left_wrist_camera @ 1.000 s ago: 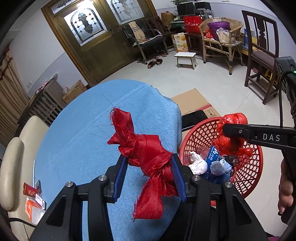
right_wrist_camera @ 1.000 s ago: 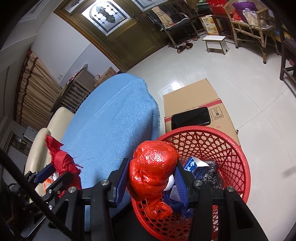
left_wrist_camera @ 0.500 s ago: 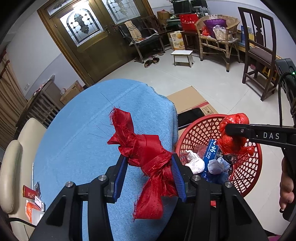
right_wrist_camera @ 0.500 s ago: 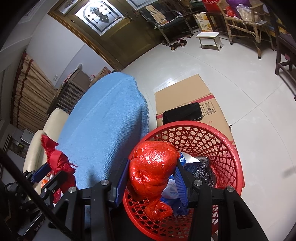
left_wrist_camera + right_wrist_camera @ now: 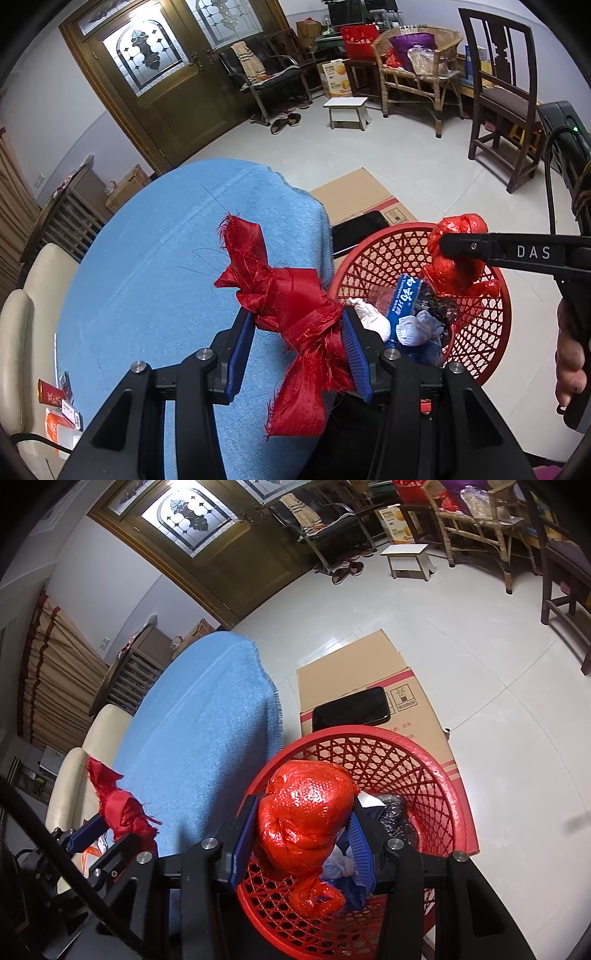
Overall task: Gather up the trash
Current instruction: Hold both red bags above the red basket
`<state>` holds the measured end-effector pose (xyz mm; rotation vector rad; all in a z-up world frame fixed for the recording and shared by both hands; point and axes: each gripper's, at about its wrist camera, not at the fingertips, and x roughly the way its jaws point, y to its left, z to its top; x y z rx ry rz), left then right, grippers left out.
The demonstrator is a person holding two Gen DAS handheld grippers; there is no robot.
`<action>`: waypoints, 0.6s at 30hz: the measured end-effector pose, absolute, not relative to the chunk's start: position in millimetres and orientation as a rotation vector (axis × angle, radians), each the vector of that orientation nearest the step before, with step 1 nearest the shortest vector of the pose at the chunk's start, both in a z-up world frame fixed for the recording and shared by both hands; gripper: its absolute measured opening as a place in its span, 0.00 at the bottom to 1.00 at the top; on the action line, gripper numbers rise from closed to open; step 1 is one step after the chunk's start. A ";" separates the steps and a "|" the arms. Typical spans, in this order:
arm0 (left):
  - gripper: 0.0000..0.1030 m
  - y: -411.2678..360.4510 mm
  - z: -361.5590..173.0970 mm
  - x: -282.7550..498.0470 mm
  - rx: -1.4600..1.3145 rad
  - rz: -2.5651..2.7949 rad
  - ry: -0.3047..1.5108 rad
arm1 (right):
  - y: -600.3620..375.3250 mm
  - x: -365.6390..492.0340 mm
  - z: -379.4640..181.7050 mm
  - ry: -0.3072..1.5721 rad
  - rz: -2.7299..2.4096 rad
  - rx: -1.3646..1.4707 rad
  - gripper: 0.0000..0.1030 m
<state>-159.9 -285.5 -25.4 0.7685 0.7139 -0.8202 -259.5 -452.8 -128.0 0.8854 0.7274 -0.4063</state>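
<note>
My left gripper [image 5: 297, 334] is shut on a knotted strip of frayed red cloth [image 5: 291, 302], held above the blue tablecloth [image 5: 155, 280] near its right edge. My right gripper [image 5: 303, 829] is shut on a crumpled ball of red plastic [image 5: 304, 812] and holds it over the red lattice basket [image 5: 439, 786]. In the left wrist view that ball [image 5: 458, 254] hangs above the basket [image 5: 491, 317]. The basket holds white wads [image 5: 371, 319], a blue wrapper [image 5: 404, 299] and dark plastic. The red cloth [image 5: 118, 808] shows at the left of the right wrist view.
A flat cardboard box [image 5: 354, 679] with a black phone [image 5: 351, 709] on it lies on the floor behind the basket. Small red and orange packets [image 5: 55, 402] lie by a cream chair [image 5: 18, 332] at the table's left. Wooden chairs, a white stool [image 5: 347, 110] and a door stand farther off.
The right gripper has carried the red plastic ball a little further over the basket and lower. The left gripper holds the red cloth in much the same place.
</note>
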 end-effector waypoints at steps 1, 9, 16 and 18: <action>0.48 -286.1 -26.0 -160.4 0.770 -0.822 0.716 | -453.4 -260.2 -128.0 0.727 -0.407 0.886 0.48; 0.48 -290.8 -31.6 -163.9 0.780 -0.844 0.729 | -454.3 -263.0 -126.4 0.734 -0.415 0.882 0.48; 0.48 -294.1 -36.6 -167.4 0.793 -0.867 0.742 | -456.5 -264.1 -128.6 0.744 -0.421 0.882 0.50; 0.48 -294.4 -37.5 -168.2 0.794 -0.874 0.745 | -457.3 -263.7 -129.6 0.749 -0.423 0.885 0.49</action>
